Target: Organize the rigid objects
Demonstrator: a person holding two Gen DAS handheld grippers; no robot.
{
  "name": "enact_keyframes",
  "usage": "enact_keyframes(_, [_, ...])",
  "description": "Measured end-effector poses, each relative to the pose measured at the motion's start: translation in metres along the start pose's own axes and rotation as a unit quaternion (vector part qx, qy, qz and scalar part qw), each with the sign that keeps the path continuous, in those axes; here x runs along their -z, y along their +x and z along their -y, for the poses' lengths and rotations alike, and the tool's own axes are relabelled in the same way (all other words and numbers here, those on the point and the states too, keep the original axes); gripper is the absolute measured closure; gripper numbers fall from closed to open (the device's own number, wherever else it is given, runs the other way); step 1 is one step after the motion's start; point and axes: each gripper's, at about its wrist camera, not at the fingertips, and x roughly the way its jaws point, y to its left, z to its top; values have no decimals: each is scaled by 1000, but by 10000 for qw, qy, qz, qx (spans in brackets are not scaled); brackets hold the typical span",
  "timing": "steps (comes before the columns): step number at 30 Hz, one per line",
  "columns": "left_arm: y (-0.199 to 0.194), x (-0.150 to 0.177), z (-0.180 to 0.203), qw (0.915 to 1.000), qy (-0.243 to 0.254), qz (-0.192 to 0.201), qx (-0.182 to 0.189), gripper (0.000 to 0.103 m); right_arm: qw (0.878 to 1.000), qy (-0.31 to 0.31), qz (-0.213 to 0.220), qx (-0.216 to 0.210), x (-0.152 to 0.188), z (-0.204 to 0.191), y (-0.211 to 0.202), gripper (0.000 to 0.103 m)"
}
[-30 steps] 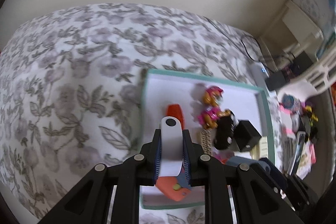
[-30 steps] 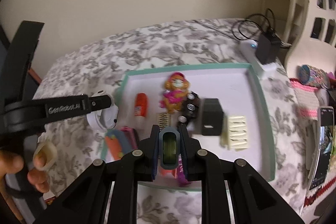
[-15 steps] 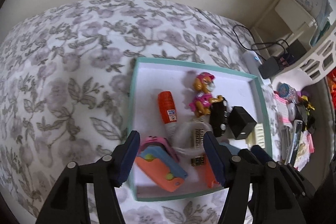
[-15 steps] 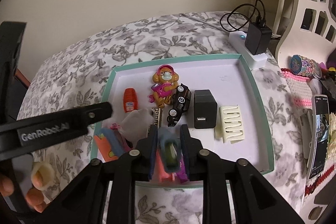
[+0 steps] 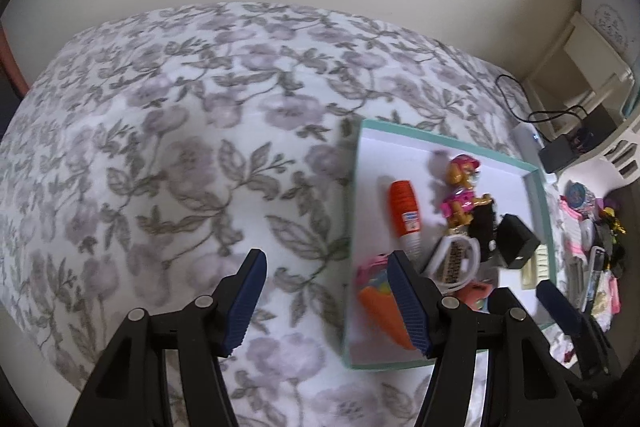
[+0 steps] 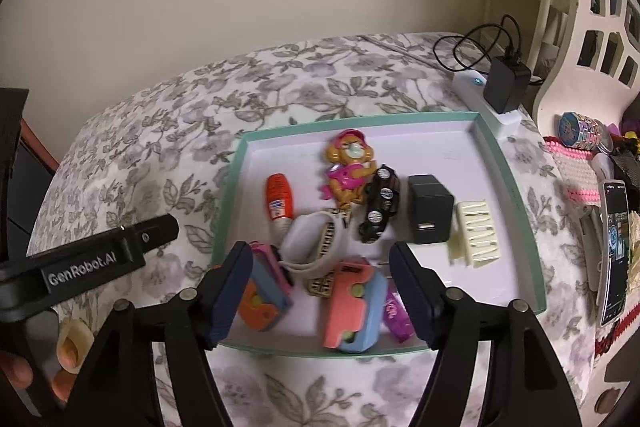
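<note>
Both grippers open, empty, at the tray's near edge.
My left gripper (image 5: 326, 297) overhangs bare floral bedspread (image 5: 168, 155); my right gripper (image 6: 320, 293) faces the crowded teal tray (image 6: 496, 163).

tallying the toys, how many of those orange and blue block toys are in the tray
2: one orange and blue block toy in the tray's near left corner, another at the near middle. More may hide beneath.

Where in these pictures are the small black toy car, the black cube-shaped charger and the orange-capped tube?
Small black toy car (image 6: 380, 203), right wrist view, on its roof.
Black cube-shaped charger (image 6: 430, 207), right wrist view, on its top face.
Orange-capped tube (image 5: 404, 205), left wrist view, on its orange cap.
</note>
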Motion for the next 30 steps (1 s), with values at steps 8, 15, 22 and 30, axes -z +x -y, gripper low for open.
enact_keyframes(8, [-4, 14, -19, 9983, 116, 4, -565, 36, 9998, -142, -3, 129, 20, -16, 2, 19])
enact_keyframes(15, [-8, 26, -36, 9972, 84, 90, -736, 36, 9991, -180, -40, 371, 34, -24, 5, 9])
enact_keyframes(22, [-19, 29, -45, 9979, -41, 233, -602, 36, 9974, -348, -74, 620, 37, -35, 3, 9])
enact_keyframes(30, [-27, 31, -52, 9972, -28, 339, -672, 35, 9954, -406, -135, 858, 37, -42, -1, 9])
